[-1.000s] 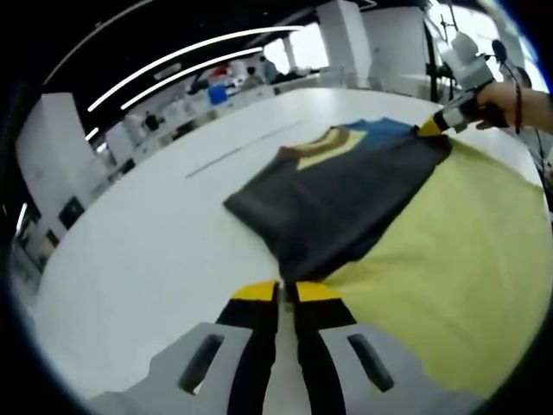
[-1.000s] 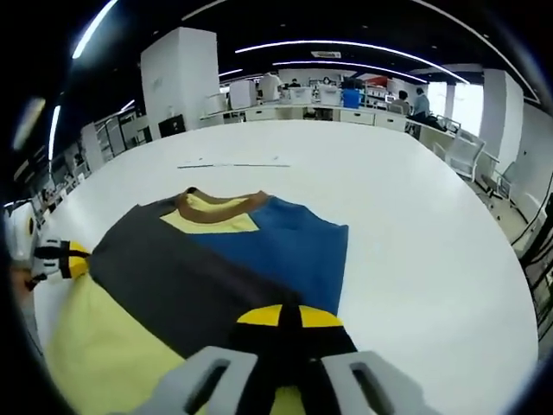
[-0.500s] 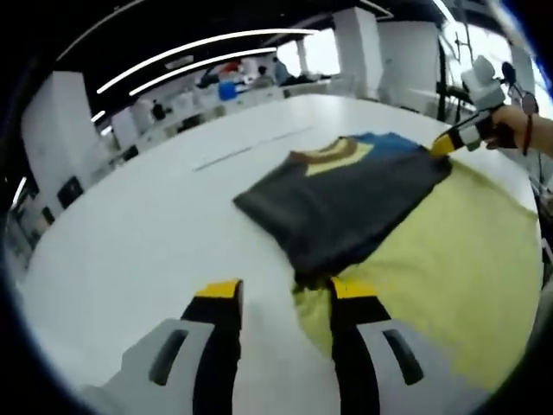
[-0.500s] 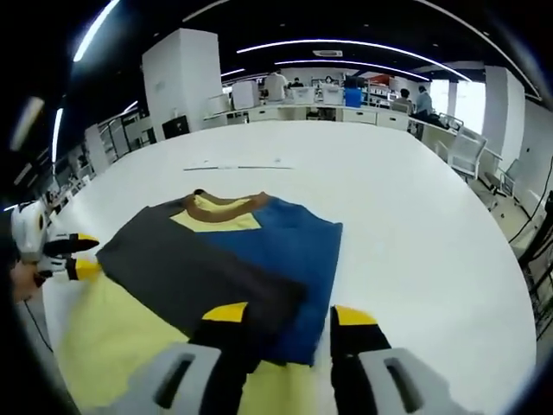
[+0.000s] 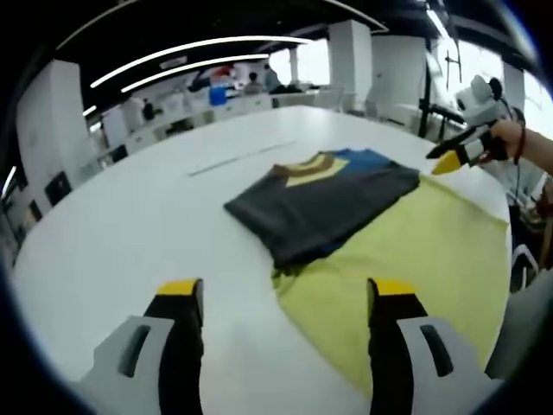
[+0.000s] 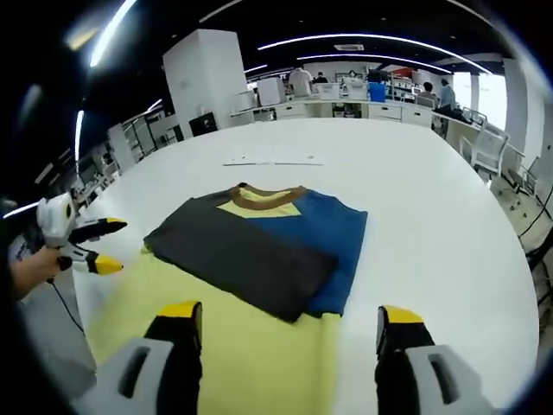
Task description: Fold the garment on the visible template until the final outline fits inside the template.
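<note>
The garment (image 5: 321,201) lies on the white table (image 5: 130,225), its dark grey fold laid over the blue part, with a brown collar and yellow chest at the far end. A broad yellow cloth panel (image 5: 406,251) spreads out from under the fold. My left gripper (image 5: 287,294) hovers open before the fold's near corner, holding nothing. My right gripper (image 5: 456,156), in a hand, floats off the garment's far right. In the right gripper view the garment (image 6: 259,246) and yellow panel (image 6: 233,341) lie ahead of my open right gripper (image 6: 291,316); my left gripper (image 6: 99,246) floats open at the left.
A thin line (image 6: 272,162) marks the table (image 6: 432,199) beyond the collar. The table's rim runs close by the yellow panel's right side (image 5: 511,229). Desks, pillars and people stand far behind. A chair (image 6: 488,147) stands off the table's right.
Both grippers were shut on the dark fold's corners a second ago; they have opened, let it go and drawn back. The fold now rests flat.
</note>
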### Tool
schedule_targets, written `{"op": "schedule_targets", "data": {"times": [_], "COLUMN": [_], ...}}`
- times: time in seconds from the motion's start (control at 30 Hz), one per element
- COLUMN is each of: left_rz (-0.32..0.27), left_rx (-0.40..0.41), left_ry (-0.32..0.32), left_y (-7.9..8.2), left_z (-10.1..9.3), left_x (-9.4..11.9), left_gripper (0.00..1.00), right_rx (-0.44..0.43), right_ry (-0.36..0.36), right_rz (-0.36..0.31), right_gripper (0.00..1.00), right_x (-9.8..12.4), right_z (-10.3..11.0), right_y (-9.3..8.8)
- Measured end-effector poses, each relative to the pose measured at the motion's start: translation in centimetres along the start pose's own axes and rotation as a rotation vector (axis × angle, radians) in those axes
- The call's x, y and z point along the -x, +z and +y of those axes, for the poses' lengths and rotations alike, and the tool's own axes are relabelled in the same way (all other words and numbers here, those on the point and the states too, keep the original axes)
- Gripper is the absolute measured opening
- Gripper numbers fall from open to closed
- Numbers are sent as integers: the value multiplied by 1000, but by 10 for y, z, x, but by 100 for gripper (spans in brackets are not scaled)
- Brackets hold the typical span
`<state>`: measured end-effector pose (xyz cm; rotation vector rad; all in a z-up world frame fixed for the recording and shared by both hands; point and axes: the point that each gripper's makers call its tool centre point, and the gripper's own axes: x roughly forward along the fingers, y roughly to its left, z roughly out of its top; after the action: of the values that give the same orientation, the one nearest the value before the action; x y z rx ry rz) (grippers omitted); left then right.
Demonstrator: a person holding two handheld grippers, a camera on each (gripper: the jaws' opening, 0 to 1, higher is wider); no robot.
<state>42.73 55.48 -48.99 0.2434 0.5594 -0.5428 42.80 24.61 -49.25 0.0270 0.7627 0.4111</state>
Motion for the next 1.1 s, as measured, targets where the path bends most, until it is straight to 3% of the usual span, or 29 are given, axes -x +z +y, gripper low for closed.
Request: {"op": "schedule_targets", "data": {"times": [0.3,0.77,1.1], "left_rz": [11,61,118], "left_rx": [-18,-1,71], "left_ry": [-49,-108,-140], "left_y": [-4,-19,-43], "left_z": [-15,-44,-61], "left_x": [28,55,68], "left_gripper": [90,99,98], "right_rx": [-3,-6,-25], "right_ry": [22,38,32], "right_rz": [29,96,162], "right_gripper": [99,99,96], "right_x": [36,74,86], "right_z": [11,25,30], "right_y": [-21,-63,-104]}}
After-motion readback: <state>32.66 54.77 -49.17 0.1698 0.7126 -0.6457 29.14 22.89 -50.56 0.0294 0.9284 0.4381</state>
